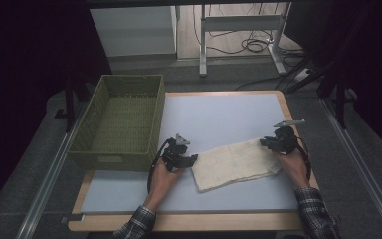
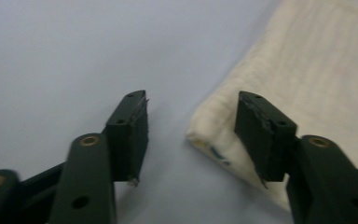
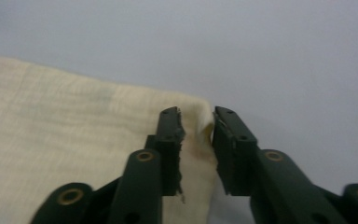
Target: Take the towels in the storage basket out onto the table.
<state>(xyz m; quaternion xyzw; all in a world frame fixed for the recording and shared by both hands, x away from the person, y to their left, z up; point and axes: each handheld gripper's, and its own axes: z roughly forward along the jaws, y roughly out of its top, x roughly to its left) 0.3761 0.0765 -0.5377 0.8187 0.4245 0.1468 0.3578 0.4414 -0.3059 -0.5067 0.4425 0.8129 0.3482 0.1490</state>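
A folded cream cloth lies on the pale table top, slanting from near left to far right. My left gripper rests at the cloth's left end, and its jaws stand wide apart. In the left gripper view the cloth's corner lies between the jaws, touching neither pad. My right gripper is at the cloth's right end. In the right gripper view its jaws stand a little apart, with a raised fold of the cloth's corner between them.
An olive green slatted basket stands on the table's left side, close beside my left hand. The table's wooden rim runs along the near edge. Beyond the far edge are a desk frame and cables on the floor.
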